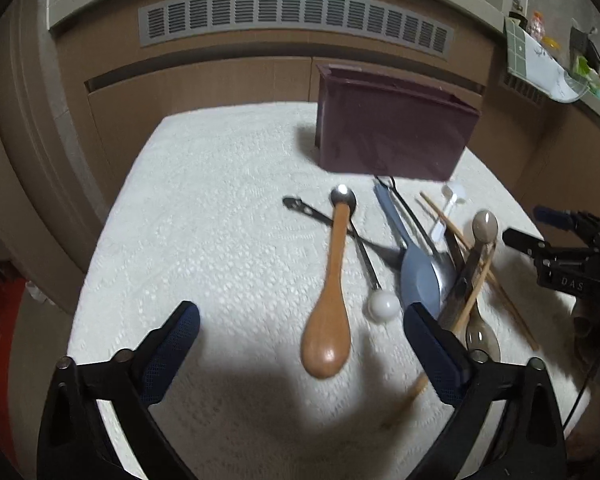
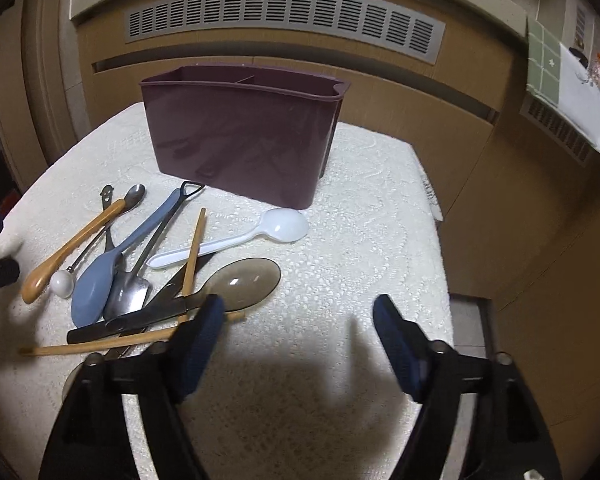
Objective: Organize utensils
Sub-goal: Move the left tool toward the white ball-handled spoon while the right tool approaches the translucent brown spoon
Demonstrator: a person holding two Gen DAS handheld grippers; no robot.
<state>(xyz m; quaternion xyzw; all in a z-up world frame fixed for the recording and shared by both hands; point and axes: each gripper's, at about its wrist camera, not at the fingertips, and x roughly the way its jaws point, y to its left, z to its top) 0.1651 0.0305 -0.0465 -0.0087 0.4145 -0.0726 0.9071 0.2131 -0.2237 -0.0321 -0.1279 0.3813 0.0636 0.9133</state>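
1. Left tool [image 1: 300,332] spread wide, pinching nothing, low over the bench [image 1: 220,208].
2. Straight ahead between its fingers: wooden spoon [image 1: 330,312], bowl nearest, long axis running away toward the dark plum caddy [image 1: 392,132].
3. Right tool [image 2: 298,328] also spread and empty, beside the heap's right edge; left tool likely nearer the wooden spoon.
4. Smooth, rounded, glossy wood; neighbours include a matte blue plastic spoon [image 1: 418,276], a white plastic spoon [image 2: 260,232], a smoky translucent spoon [image 2: 240,280] and thin chopsticks [image 2: 192,252].
5. Bench covered in white knobbly lace cloth.
6. Caddy upright, rigid plastic, divided inside, behind the utensils.
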